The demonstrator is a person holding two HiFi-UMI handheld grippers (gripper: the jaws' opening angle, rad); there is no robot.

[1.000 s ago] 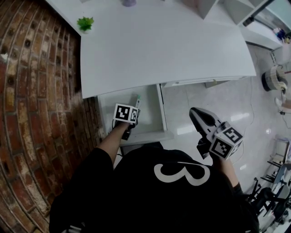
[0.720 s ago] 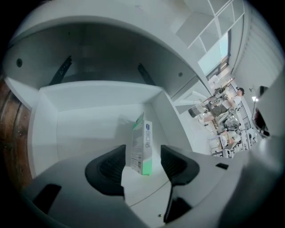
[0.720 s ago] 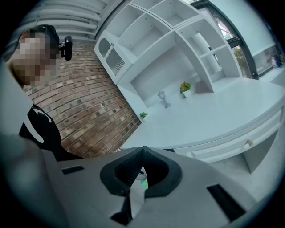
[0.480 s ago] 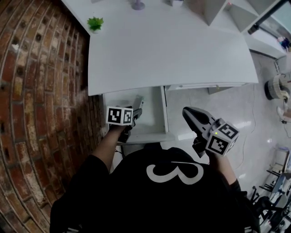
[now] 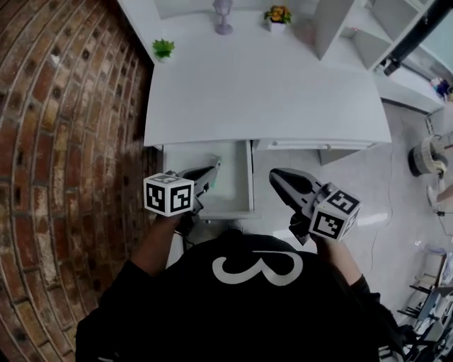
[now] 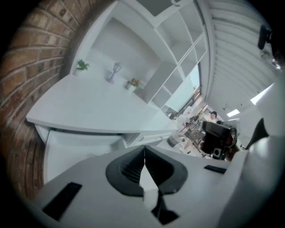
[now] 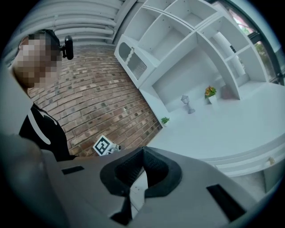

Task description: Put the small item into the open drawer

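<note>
The open white drawer (image 5: 231,191) sticks out from under the left end of the white desk (image 5: 269,92). My left gripper (image 5: 212,168) hovers over the drawer's left half, jaws shut with nothing between them; the left gripper view shows the pads (image 6: 133,164) meeting above the drawer (image 6: 75,142). My right gripper (image 5: 274,174) is held just right of the drawer over the floor, shut and empty, as its own view (image 7: 142,151) shows. I cannot make out the small item; the left gripper covers part of the drawer floor.
A brick wall (image 5: 71,141) runs along the left. On the desk's far edge stand a small green plant (image 5: 163,48), a grey goblet (image 5: 223,15) and a flower pot (image 5: 278,14). White shelves (image 5: 340,21) rise at the back right. A closed drawer front (image 5: 318,145) lies right of the open one.
The left gripper has pulled back and up from the drawer toward the person. The green and white item seen at its tip earlier no longer shows. The right gripper shifted slightly left.
</note>
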